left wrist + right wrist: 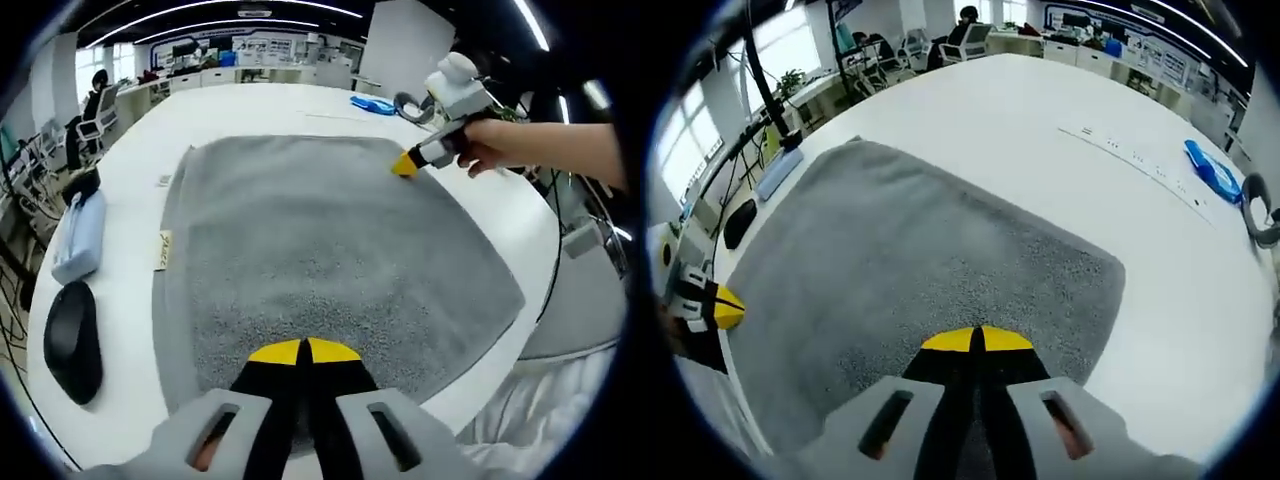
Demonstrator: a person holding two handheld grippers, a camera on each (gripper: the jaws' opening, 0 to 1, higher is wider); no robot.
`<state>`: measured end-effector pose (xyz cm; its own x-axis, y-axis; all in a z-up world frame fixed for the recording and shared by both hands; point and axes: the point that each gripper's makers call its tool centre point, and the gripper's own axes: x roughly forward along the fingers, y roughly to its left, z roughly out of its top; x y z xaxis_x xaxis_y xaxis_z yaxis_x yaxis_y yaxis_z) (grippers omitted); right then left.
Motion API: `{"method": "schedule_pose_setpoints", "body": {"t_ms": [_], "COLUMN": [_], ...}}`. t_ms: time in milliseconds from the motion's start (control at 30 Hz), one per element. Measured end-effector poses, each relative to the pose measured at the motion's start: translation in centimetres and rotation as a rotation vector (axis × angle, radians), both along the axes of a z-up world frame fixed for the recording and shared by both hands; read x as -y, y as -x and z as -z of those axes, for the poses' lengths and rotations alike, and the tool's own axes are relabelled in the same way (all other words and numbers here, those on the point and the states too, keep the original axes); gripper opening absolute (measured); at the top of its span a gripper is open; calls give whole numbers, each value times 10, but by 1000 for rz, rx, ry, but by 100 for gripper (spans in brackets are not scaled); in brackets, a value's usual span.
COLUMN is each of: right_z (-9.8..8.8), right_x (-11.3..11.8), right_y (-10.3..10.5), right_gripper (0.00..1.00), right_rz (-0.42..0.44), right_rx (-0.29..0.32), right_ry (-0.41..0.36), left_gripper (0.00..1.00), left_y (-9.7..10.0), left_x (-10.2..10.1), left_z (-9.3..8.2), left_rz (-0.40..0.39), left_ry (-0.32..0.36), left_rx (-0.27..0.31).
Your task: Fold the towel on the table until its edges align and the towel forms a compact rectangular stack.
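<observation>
Grey terry towel (320, 260): soft, nubbly pile, roughly rectangular, spread flat on the smooth white bench (260, 105), near edge close to the bench rim. Left gripper (303, 352): yellow tips pressed together at the towel's near edge; whether cloth lies between them cannot be told. Right gripper (977, 340): tips likewise together over a far corner, grasp unconfirmed. Risk: an empty or single-thread pinch would let the limp cloth slip mid-fold, leaving skewed edges; uneven lifting would drag it sideways. Black mouse (72, 342) and pale-blue pouch (80, 235) lie to its left.
</observation>
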<state>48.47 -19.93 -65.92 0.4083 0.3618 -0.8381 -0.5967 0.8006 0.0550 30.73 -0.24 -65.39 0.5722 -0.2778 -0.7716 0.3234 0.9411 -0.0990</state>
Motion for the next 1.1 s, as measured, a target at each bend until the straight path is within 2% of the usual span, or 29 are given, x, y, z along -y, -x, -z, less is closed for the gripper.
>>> {"method": "schedule_pose_setpoints", "body": {"t_ms": [200, 333, 433, 500, 633, 933, 1100], "right_z": [0, 0, 0, 0, 1, 1, 0], "right_x": [1, 7, 10, 11, 18, 38, 46], "right_y": [2, 4, 7, 9, 13, 30, 37], "right_gripper": [0, 0, 0, 0, 0, 0, 0], "right_rz": [20, 53, 71, 74, 101, 157, 170], "right_rx": [4, -12, -13, -11, 1, 35, 37], "right_ry": [27, 20, 10, 13, 11, 24, 30], "left_gripper": [0, 0, 0, 0, 0, 0, 0], "left_y": [-1, -1, -4, -6, -12, -30, -39], "left_x": [-1, -1, 1, 3, 4, 8, 11], "left_z": [1, 2, 3, 3, 2, 3, 4], "left_rz": [23, 50, 104, 107, 175, 208, 241], "left_ry": [-3, 7, -31, -43, -123, -125, -162], "left_rx": [-63, -157, -179, -179, -125, -163, -167]}}
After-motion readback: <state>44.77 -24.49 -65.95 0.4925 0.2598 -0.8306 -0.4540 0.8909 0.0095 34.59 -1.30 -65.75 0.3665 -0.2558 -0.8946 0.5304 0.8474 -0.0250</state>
